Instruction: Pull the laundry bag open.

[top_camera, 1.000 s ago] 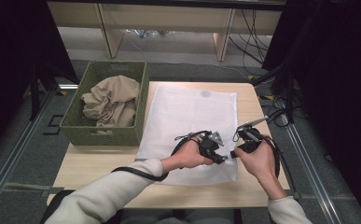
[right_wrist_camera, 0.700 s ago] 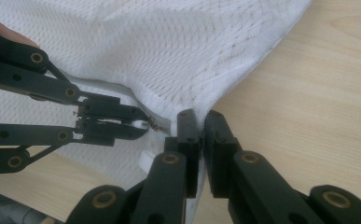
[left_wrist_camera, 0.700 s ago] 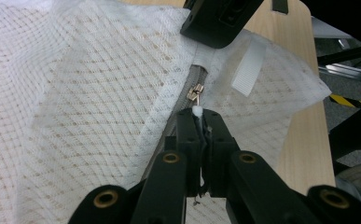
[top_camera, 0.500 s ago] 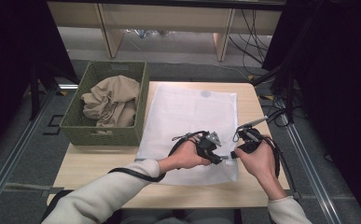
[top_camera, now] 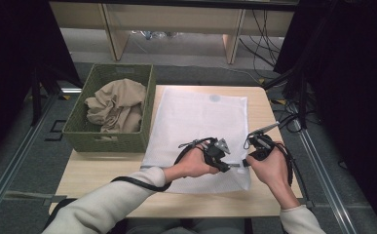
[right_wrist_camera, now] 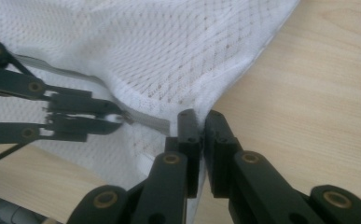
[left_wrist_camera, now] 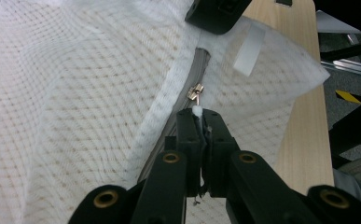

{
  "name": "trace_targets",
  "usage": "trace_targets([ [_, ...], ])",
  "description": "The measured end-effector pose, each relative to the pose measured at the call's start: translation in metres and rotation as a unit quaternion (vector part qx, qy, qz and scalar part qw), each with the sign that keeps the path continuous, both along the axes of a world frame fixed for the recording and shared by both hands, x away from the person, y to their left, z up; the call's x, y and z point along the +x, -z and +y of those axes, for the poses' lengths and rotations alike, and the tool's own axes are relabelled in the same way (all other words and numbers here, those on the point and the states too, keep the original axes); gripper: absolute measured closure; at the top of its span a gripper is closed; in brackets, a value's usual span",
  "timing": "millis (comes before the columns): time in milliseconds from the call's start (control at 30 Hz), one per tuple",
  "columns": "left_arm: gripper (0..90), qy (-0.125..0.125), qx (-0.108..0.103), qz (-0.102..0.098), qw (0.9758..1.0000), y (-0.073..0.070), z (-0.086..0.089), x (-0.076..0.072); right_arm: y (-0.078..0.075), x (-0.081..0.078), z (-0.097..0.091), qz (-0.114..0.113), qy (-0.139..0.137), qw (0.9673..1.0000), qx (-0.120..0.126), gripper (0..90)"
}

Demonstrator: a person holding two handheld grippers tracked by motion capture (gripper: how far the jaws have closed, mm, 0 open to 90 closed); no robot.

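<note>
High view: my white mesh zippered laundry bag (top_camera: 200,131) lies flat at frame centre on the pale wooden desk (top_camera: 103,173). My left tool (left_wrist_camera: 200,122) is clamped on the small metal zipper pull (left_wrist_camera: 196,92); my right tool (right_wrist_camera: 199,122) pinches the bag's lower-right edge. A green woven basket (top_camera: 105,139) sits upper left.

No readable text, brand or number anywhere. The white tag (left_wrist_camera: 249,50) sewn to the mesh bag (left_wrist_camera: 75,93) is blank. The grey round patch (top_camera: 215,98) on the bag is too small to read.
</note>
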State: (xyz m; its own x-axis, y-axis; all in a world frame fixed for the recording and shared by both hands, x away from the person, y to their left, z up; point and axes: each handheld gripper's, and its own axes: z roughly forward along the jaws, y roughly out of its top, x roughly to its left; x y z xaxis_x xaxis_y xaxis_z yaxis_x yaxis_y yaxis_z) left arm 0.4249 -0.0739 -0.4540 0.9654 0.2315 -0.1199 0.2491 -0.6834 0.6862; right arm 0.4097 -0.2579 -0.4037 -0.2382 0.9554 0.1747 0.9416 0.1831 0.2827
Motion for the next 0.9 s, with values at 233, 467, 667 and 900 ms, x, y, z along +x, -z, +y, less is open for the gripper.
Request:
trace_targets([
  [233,87.0,-0.003,-0.002,0.003,1.0000,-0.001,0.004,0.000,-0.001,0.000,0.001,0.003,0.002,1.0000,0.003,86.9],
  [467,87.0,-0.007,-0.004,0.007,0.9999,-0.002,0.009,-0.001,0.000,0.000,-0.001,-0.003,0.001,1.0000,0.003,86.9],
  [667,87.1,-0.007,0.000,0.006,1.0000,-0.003,0.013,-0.001,0.001,0.000,-0.001,0.002,0.007,0.9999,-0.010,86.9],
  [900,87.1,-0.010,-0.002,0.009,0.9999,-0.002,0.017,-0.001,0.001,0.000,-0.001,0.002,0.007,0.9999,-0.012,86.9],
])
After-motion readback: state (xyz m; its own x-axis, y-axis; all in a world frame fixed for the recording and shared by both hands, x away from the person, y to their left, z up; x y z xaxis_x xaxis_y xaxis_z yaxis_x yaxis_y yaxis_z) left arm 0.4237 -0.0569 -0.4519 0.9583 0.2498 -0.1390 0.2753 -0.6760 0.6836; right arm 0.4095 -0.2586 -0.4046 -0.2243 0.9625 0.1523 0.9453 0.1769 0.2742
